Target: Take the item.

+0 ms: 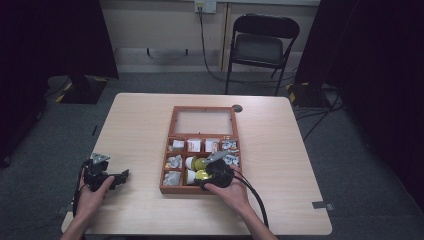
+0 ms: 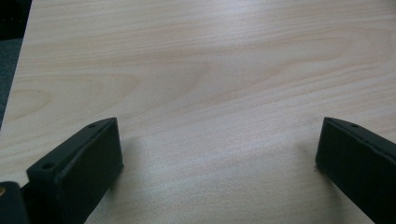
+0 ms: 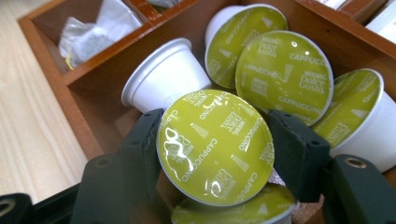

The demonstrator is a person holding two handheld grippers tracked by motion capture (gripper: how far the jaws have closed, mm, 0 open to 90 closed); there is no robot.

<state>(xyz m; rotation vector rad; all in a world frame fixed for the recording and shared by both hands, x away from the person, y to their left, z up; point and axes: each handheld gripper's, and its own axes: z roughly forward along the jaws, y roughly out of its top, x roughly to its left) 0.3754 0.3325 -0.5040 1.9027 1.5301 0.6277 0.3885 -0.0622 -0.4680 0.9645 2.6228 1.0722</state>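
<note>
Right gripper (image 3: 215, 140): jaws clamp one coffee pod (image 3: 215, 147), seemingly unlifted in wooden box (image 1: 172, 150).
Left gripper (image 2: 219, 154): wide, empty, over table (image 2: 210, 70).

Left gripper (image 1: 121, 176) rests with jaws wide apart; right gripper (image 3: 215, 144) has jaws clamped.

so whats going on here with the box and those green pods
A person works at a table with a gripper in each hand. The right gripper is in a wooden box of compartments, its jaws shut on a green-lidded coffee pod among several others. The left gripper rests open over bare tabletop, holding nothing.
</note>
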